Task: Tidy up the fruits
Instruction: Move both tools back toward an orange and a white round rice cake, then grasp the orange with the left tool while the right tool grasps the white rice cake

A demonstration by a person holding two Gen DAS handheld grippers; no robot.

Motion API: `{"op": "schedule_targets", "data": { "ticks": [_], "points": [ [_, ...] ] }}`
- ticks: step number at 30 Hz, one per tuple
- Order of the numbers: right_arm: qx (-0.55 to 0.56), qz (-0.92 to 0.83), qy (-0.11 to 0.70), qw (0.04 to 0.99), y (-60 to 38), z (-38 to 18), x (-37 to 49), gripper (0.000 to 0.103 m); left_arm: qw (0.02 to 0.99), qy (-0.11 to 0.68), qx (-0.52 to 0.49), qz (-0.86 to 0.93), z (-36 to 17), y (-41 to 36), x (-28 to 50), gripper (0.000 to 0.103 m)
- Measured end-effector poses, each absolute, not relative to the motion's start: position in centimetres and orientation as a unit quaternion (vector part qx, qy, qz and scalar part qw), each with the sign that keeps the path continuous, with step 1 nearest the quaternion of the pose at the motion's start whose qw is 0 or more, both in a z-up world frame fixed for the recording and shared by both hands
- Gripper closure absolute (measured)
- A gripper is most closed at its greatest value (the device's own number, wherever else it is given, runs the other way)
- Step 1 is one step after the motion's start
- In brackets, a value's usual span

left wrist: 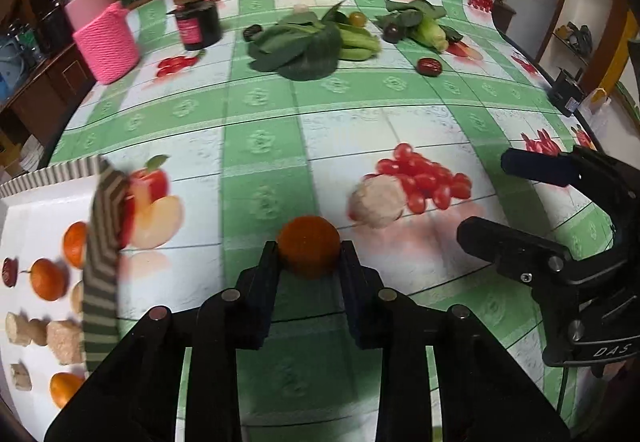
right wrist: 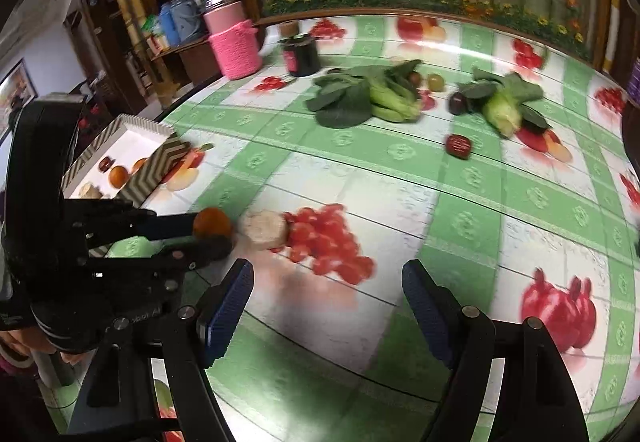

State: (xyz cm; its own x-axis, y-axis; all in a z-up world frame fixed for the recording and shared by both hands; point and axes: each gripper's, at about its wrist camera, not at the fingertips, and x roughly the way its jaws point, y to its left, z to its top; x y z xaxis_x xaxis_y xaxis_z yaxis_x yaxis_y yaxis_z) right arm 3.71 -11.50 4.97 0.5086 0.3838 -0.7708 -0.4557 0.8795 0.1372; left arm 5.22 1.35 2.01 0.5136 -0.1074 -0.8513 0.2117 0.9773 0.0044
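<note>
Jaws of left gripper [left wrist: 309, 256] pinch round orange [left wrist: 309, 251].

Small round orange [left wrist: 308, 251], clamped between the left hand-held gripper [left wrist: 308, 256] fingers, just above the tablecloth.

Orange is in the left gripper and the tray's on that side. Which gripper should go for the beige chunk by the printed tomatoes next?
Right. The right gripper is open and empty with the beige chunk just ahead of it. The left gripper is shut on the orange, probably bound for the tray.
</note>
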Motion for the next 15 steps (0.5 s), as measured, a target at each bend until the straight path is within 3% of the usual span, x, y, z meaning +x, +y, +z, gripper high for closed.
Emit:
{"op": "schedule_targets", "data": {
  "ticks": [5, 9, 11, 15],
  "points": [
    [-0.065, 0.264, 0.427, 0.862, -8.8, 5.0, 4.3, 0.03, 0.87, 0.485, 0.042, -0.075, 2.4, 3.5, 4.3, 0.077],
    [-0.084, 0.273, 0.437, 0.853, -6.7, 4.3, 5.3, 0.047, 0.876, 0.477, 0.025, -0.065, 3.2, 5.1, 3.5, 0.076],
    [-0.096, 0.274, 0.439, 0.85, -5.7, 4.0, 5.7, 0.047, 0.88, 0.471, 0.017, -0.061, 3.7, 5.7, 3.1, 0.076],
    [-0.121, 0.269, 0.448, 0.844, -4.4, 2.7, 6.2, 0.07, 0.882, 0.467, 0.016, -0.065, 4.1, 5.9, 2.4, 0.076]
  ]
}}
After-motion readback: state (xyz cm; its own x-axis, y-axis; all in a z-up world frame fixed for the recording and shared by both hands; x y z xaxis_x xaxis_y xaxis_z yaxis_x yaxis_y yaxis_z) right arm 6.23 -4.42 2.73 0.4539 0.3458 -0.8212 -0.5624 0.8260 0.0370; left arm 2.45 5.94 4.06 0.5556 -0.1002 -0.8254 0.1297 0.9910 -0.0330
